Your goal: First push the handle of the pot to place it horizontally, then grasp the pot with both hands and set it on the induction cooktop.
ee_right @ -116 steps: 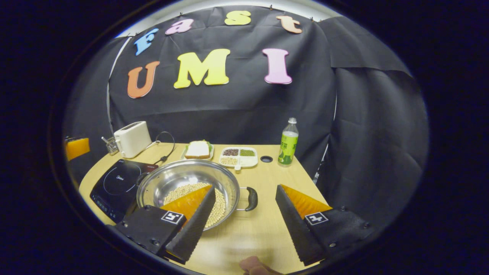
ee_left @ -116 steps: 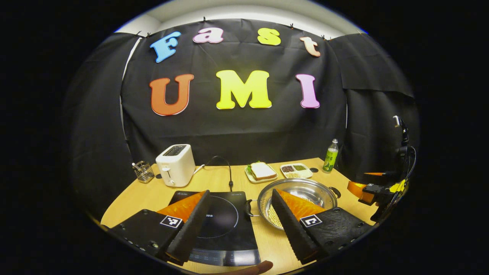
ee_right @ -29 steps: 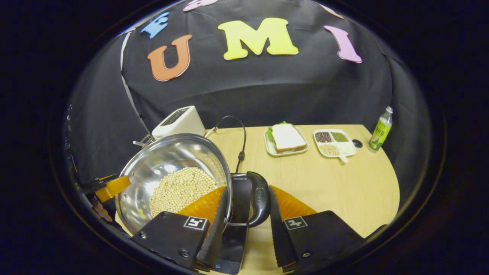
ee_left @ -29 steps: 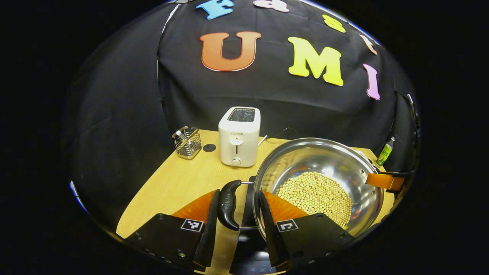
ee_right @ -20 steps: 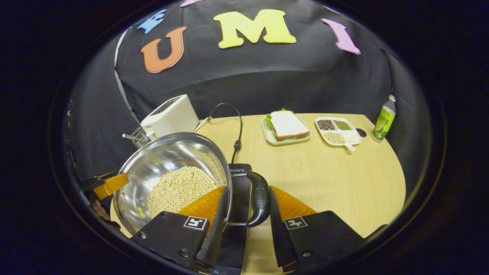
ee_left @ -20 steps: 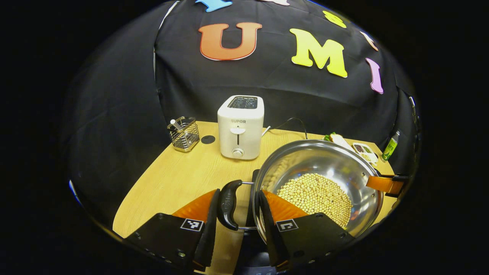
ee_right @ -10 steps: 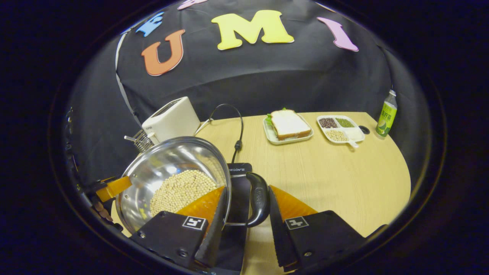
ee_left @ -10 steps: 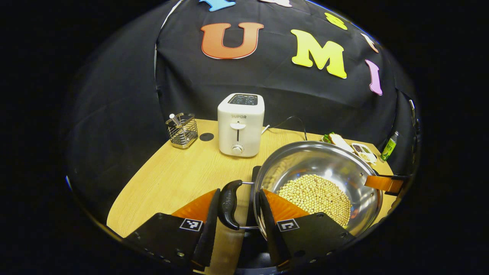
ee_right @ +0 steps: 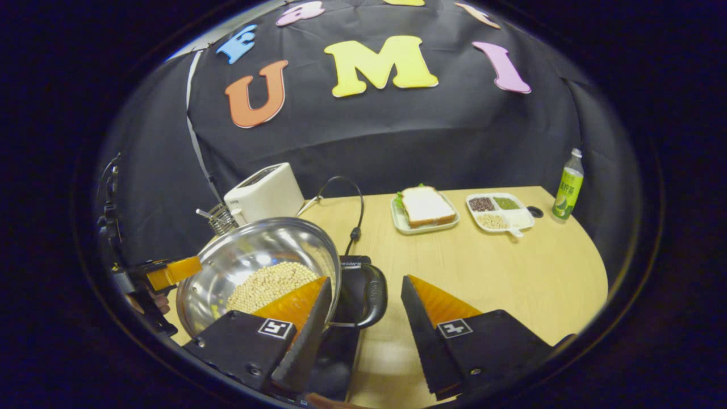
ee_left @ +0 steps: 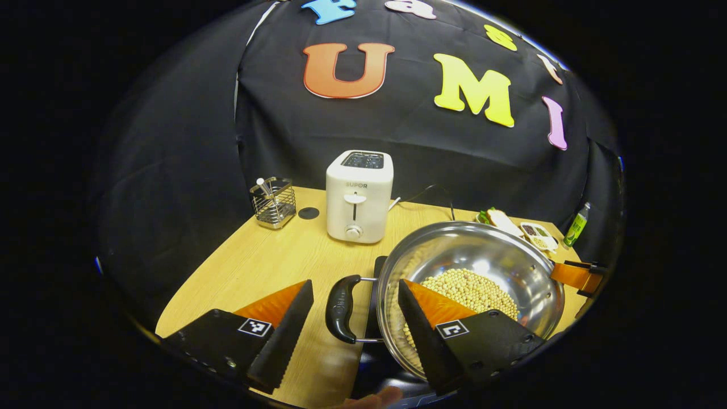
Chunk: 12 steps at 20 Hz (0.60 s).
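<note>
Both grippers are spreading wide: my left gripper [ee_left: 355, 309] is straddling one pot handle [ee_left: 339, 308], my right gripper [ee_right: 366, 301] the other handle [ee_right: 372, 301]; the pot [ee_left: 471, 267] is sitting on the cooktop [ee_right: 341, 346] near the bench's front edge.

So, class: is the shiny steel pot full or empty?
Partly full: the steel pot holds a layer of pale round beans across its bottom.

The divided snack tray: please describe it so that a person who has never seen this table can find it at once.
Start at the wooden table and look to its far edge, by the black cloth wall. There the divided snack tray lies between the sandwich plate and the green bottle. Alone among its neighbours, it is white with several small compartments holding dark, green and pale grains.
</note>
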Motion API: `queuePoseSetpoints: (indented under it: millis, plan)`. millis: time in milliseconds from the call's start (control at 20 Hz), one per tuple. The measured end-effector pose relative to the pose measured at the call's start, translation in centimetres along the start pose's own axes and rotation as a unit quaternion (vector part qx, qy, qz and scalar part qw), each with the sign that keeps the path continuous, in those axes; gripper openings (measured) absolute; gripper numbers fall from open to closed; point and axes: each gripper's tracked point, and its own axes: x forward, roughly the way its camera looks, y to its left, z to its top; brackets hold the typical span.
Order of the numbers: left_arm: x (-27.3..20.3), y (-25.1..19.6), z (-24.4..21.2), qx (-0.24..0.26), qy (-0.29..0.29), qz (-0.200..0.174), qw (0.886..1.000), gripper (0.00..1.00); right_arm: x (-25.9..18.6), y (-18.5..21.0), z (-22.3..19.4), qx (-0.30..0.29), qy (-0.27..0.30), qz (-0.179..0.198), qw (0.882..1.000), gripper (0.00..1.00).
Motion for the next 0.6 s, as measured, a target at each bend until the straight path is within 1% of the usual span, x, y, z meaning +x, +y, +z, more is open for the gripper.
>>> queuePoseSetpoints:
  millis: [100,150,250,300,350,400,450,500,600]
  plan:
    - [-1.3,-0.1,0.6,-0.004,-0.012,-0.001,1.0,0.92,-2.1,-0.2,0.5,0.003,-0.019,0.009,1.0,0.84]
    - [-1.9,-0.2,1.0,-0.006,-0.019,0.0,1.0,0.94,-3.1,-0.2,0.7,0.006,-0.028,0.015,0.999,0.85]
    - [-3.4,0.4,2.0,-0.002,-0.044,0.017,0.999,0.95,-5.3,-0.1,1.3,0.016,-0.054,0.03,0.998,0.93]
    - [-4.2,0.4,2.3,-0.002,-0.049,0.018,0.999,0.95,-6.3,-0.4,1.2,0.017,-0.059,0.03,0.998,0.94]
    - [-5.2,-0.1,2.3,-0.005,-0.05,0.013,0.999,0.96,-7.5,-0.8,1.1,0.011,-0.062,0.026,0.998,0.98]
    - [-6.1,-0.5,2.7,-0.007,-0.058,0.01,0.998,0.96,-8.6,-1.1,1.1,0.008,-0.068,0.021,0.997,0.96]
    - [-7.2,-0.7,2.9,-0.005,-0.064,0.01,0.998,0.96,-9.9,-1.4,1.1,0.003,-0.074,0.016,0.997,0.98]
    - [-8.3,-0.8,3.1,0.0,-0.07,0.017,0.997,0.96,-11.2,-1.5,1.2,-0.002,-0.082,0.013,0.997,0.96]
    - [-10.4,-0.8,3.6,0.011,-0.086,0.029,0.996,0.96,-13.7,-2.3,1.3,-0.008,-0.095,-0.001,0.995,0.96]
